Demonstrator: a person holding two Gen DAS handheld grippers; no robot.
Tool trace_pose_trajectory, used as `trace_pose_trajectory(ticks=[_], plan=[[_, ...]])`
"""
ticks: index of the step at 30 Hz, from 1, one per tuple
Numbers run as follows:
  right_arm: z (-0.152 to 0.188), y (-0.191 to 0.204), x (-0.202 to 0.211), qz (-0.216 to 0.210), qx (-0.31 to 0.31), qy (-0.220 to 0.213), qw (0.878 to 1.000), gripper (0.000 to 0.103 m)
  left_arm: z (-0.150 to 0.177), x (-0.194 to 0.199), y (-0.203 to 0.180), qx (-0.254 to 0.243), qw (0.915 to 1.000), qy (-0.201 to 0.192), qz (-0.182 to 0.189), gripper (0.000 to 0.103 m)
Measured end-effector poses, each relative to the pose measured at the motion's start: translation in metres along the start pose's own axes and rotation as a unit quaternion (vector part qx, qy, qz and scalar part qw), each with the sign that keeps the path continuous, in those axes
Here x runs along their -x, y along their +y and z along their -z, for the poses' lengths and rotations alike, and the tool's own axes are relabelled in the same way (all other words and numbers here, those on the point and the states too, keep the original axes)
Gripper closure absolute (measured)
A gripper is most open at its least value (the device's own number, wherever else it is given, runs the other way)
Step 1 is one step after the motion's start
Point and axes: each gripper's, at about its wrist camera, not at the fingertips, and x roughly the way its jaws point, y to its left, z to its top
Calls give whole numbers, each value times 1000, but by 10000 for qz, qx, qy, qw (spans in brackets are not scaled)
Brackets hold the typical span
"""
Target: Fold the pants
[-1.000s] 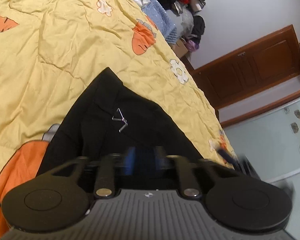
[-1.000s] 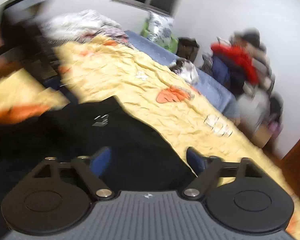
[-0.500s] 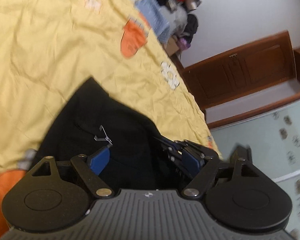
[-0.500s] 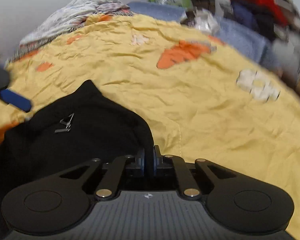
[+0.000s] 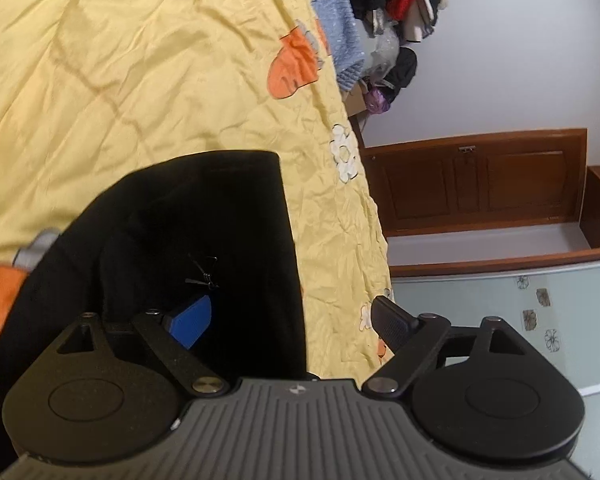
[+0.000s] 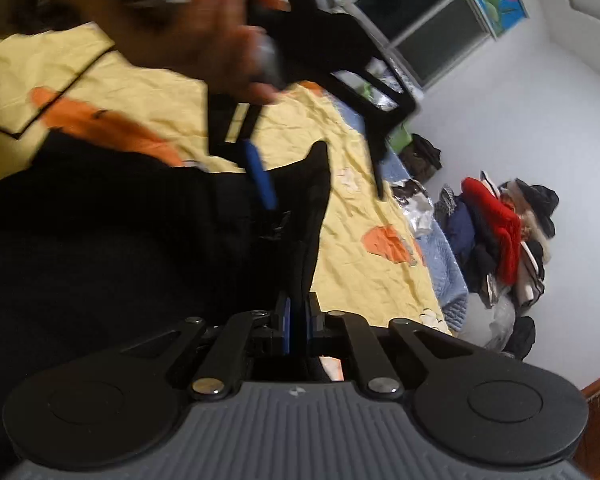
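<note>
A: Location of black fabric pants?
B: Spread on yellow quilted bedcover with orange and white flower print, on the bed. Squared-off folded edge pointing away from the left wrist camera. Small metal clip-like detail visible on the dark cloth.

A: Left gripper condition?
B: Jaws spread wide. Blue-padded finger over the pants; black ribbed finger beyond the garment's edge, over the bedcover. Nothing between the pads. Contact between blue pad and cloth: cannot tell.

A: Right gripper condition?
B: Jaws drawn together, clamped on a raised fold of the pants. Fold rising as a narrow black ridge from between the blue pads, tapering to a point above.

A: Seen beyond, right wrist view?
B: Left gripper higher in frame, blurred, with hand wrapped around the handle. One blue finger angled down at the pants. Bulk of the garment filling the lower left.

A: Surroundings?
B: Pile of mixed clothing, red and dark items, against the white wall past the bed end. Light blue textured blanket at the bed edge. Brown wooden panelled cabinet in the left wrist view. Dark window with aluminium frame on the far wall.
</note>
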Motion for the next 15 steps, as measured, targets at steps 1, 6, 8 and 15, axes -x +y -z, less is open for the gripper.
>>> trace_pose_trajectory(ticks=[1,6,8,15], plan=[[1,2,1,-19,-69,-2,10000,96,3,1,1,2,10000,-19,2,32],[6,5,1,93,-354,-34,9993,96,23,10,-3,-457,9987,-236,38,93],[8,8,2,174,-409,0,9990,95,39,21,-9,-861,9953,-430,-47,95],[16,30,36,1004,-1137,255,9881,78,86,55,2,-1275,9904,-536,-61,96]])
